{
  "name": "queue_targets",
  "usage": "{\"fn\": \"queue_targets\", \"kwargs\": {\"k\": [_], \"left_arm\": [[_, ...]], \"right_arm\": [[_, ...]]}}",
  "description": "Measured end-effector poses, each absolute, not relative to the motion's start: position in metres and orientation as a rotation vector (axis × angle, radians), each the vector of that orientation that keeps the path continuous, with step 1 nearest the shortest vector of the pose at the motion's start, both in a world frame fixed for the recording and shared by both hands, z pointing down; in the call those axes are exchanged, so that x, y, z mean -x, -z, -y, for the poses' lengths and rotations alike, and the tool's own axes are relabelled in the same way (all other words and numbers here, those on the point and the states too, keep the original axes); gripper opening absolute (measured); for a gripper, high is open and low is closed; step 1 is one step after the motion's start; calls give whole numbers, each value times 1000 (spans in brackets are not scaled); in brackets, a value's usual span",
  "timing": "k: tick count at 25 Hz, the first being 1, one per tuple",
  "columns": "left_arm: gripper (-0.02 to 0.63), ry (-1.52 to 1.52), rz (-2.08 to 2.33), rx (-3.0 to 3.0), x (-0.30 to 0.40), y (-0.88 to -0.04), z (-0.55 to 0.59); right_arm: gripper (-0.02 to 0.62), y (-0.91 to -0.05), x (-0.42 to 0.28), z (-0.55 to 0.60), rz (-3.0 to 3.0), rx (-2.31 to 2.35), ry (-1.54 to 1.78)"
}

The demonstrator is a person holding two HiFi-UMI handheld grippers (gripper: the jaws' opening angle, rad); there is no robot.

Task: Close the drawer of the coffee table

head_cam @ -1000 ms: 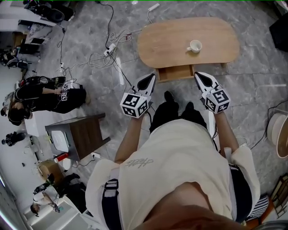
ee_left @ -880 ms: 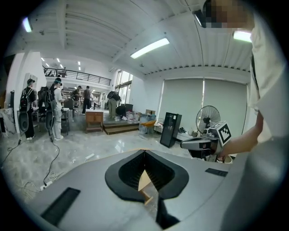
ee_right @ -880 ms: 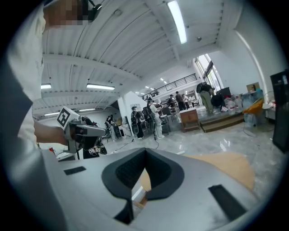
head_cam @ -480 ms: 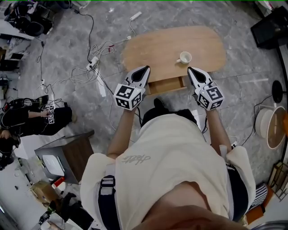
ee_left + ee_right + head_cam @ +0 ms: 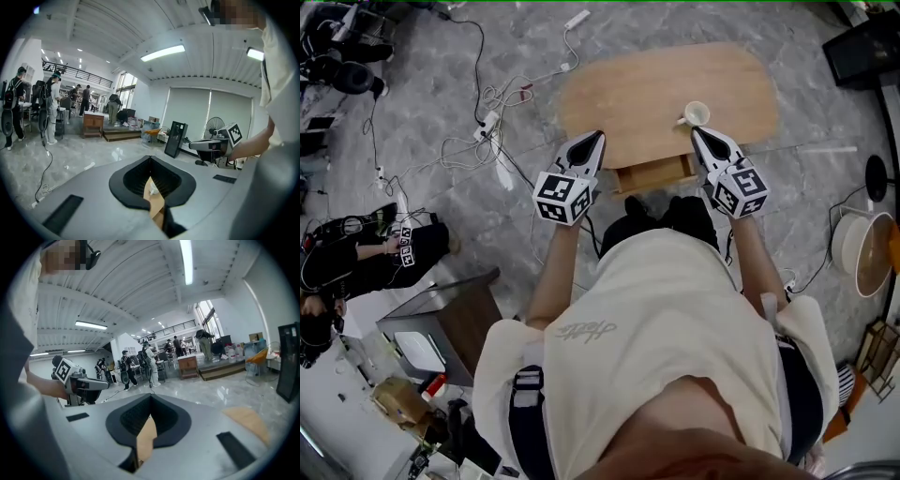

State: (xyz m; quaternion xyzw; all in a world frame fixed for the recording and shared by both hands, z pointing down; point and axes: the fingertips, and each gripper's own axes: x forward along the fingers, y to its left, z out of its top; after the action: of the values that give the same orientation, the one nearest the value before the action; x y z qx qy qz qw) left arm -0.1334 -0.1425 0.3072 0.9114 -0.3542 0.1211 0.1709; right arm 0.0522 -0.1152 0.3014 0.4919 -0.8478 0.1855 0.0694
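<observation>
Oval counter (image 5: 637,89), white cup (image 5: 697,113) on top, drawer (image 5: 654,174) part open, left gripper (image 5: 592,140) and right gripper (image 5: 699,135) flanking the drawer.

No text can be read with certainty. A small cursive word (image 5: 586,329) stands on the back of the pale shirt (image 5: 666,319), too small to read. A white label (image 5: 401,247) on the black bundle (image 5: 427,246) on the floor is blurred. Both marker cubes (image 5: 561,197) (image 5: 741,190) carry only black-and-white square patterns, no letters.
</observation>
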Motion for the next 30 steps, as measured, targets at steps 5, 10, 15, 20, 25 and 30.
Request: {"fn": "queue_targets", "kwargs": {"k": [5, 10, 15, 20, 25, 30], "left_arm": [[6, -407, 990, -2562, 124, -334, 148], [6, -507, 933, -2551, 90, -362, 137], [6, -543, 886, -2416, 66, -419, 134], [6, -636, 873, -2314, 48, -493, 130], [5, -765, 897, -2174, 47, -606, 134], [6, -827, 887, -1944, 72, -723, 112]], "right_arm": [[-6, -324, -55, 146, 2565, -1453, -628], [-6, -356, -65, 164, 2564, -1396, -696], [-6, -427, -90, 166, 2458, -1332, -727], [-6, -514, -120, 148, 2327, -1267, -845], [-6, -614, -142, 133, 2192, -1182, -1031], [-5, -706, -135, 117, 2062, -1077, -1138]]}}
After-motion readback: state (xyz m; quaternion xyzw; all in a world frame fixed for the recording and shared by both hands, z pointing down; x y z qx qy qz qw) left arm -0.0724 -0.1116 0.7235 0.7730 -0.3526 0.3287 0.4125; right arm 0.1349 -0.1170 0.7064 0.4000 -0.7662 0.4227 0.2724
